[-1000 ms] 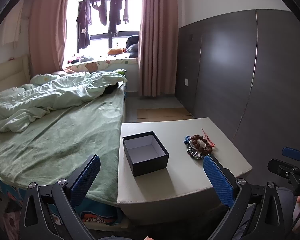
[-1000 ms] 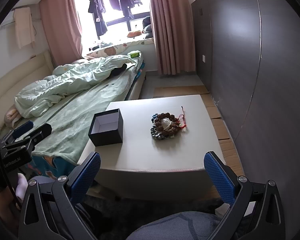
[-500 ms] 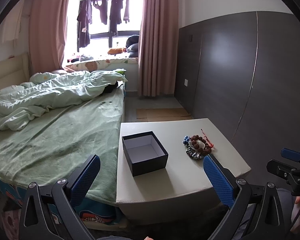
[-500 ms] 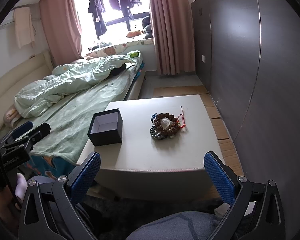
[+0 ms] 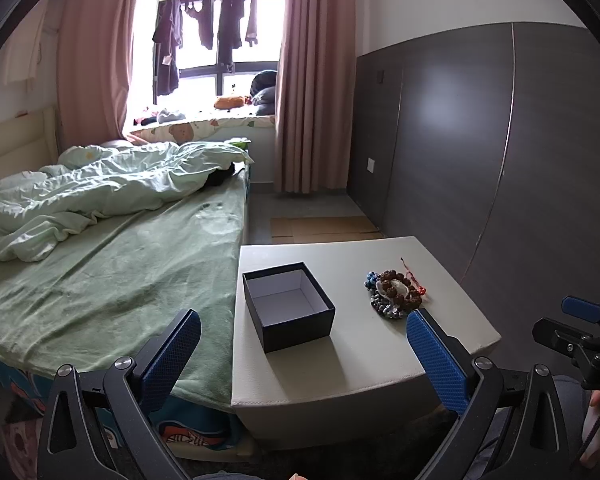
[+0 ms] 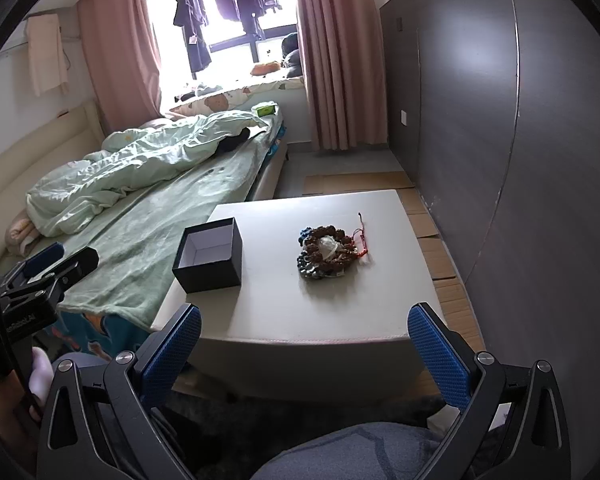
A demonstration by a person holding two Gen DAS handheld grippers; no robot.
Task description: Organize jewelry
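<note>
We begin at our left gripper (image 5: 303, 354), whose blue-padded fingers (image 5: 171, 354) stand wide apart at the bottom of the left wrist view with nothing between them; our right gripper (image 6: 305, 350) is the same in its own view, spread and empty, held low at the near edge of the pale, square, leather-like table (image 6: 284, 320); over the last second very little has changed; the left view has only drifted slightly, so that the table sits a touch lower and closer in the frame, and the right view is almost as it was; we judge that the task has barely started and that we are merely settling into an approach. Both grippers are level, pointing forward across the table, neither touching anything; the right one also shows at the lower right edge of the left view, the left one at the lower left of the right view. Further out, the open black square cardboard box with a white inside (image 5: 288, 306) sits empty at centre frame; the heap of brown, grey and blue beaded bracelets with a red cord (image 6: 329, 252) lies well apart from it, right of centre; beyond stands the bed with the green sheet (image 5: 112, 264).
</note>
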